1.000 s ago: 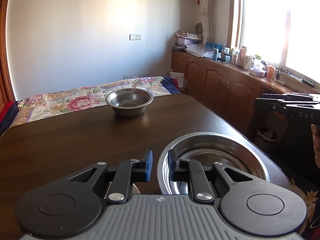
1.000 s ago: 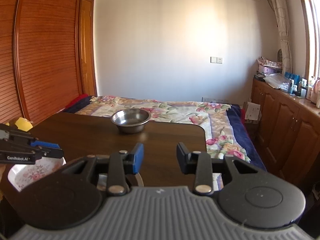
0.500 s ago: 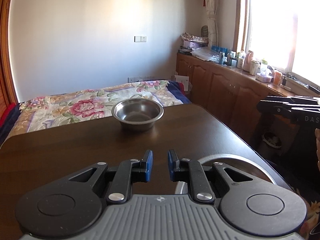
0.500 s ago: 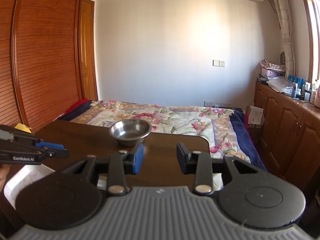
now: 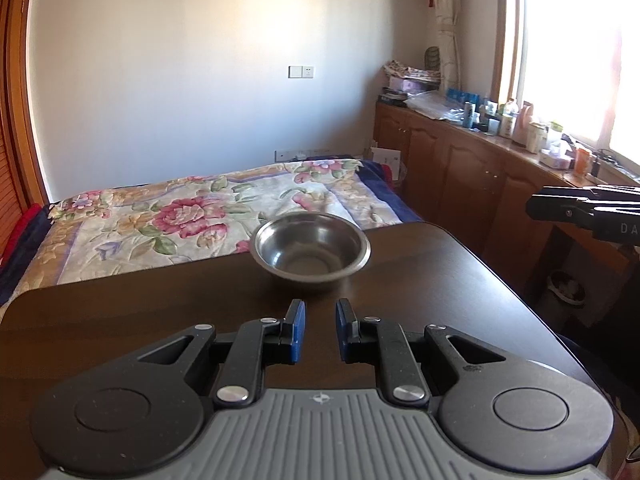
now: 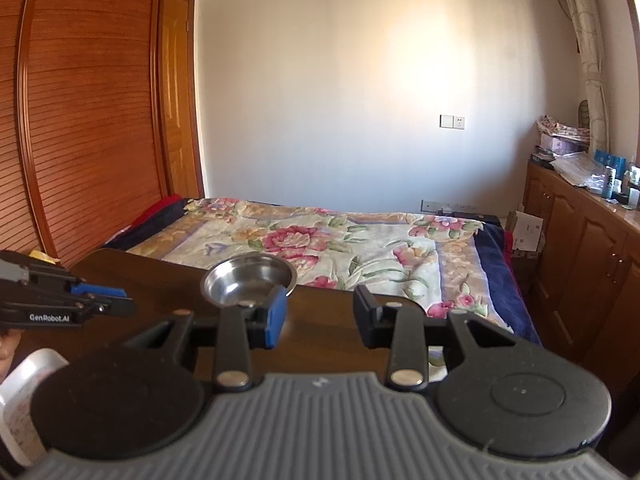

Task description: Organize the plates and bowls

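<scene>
Steel bowl [image 5: 311, 249] sits upright, mouth up, round so no long axis, at the far edge of the dark wood worktop [image 5: 120, 320]. My left hand-held gripper [image 5: 320, 330]: narrow gap, nothing in it. Right hand-held gripper [image 6: 319, 312]: partly open, empty. White floral dish [image 6: 24, 396] bottom-left, mostly cut off. Floral bed [image 6: 320, 240] beyond, cabinets right

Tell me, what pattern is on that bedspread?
Big pink flowers on cream, with a dark blue border: the bedspread shows best in the right wrist view.
</scene>
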Available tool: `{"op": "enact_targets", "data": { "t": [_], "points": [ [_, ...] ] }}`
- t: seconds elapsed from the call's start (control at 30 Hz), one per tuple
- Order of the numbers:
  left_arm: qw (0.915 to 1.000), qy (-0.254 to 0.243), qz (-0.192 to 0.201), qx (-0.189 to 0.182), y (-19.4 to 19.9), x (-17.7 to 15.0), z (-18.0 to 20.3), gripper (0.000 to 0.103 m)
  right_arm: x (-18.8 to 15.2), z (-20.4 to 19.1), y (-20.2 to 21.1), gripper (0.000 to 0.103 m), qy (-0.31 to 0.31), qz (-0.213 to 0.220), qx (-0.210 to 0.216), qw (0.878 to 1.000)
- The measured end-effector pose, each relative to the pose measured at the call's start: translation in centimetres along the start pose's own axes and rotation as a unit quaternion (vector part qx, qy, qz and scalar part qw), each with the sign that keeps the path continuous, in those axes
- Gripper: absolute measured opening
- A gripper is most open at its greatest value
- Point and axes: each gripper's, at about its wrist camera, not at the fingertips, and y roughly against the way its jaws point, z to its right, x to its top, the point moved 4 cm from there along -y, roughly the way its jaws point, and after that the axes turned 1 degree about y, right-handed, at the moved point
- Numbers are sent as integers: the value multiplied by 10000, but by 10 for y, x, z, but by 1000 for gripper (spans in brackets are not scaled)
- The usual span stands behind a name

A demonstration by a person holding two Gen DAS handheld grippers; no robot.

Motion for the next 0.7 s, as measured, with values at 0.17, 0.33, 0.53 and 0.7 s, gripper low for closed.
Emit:
{"op": "enact_targets", "data": {
  "t": [0.17,0.33,0.53,0.7],
  "points": [
    [10000,38,-36,81,-22,17,-12,19,9,8,-26,38,27,-113,80,9999],
    [9998,62,-121,135,-48,30,-21,19,14,13,-54,38,-3,-271,187,9995],
    [9996,84,-246,145,-80,40,-26,19,12,10,-88,38,-31,-542,393,9978],
    [9990,177,-364,171,-104,41,-33,19,13,5,-111,38,-12,-800,569,9952]
  ]
}}
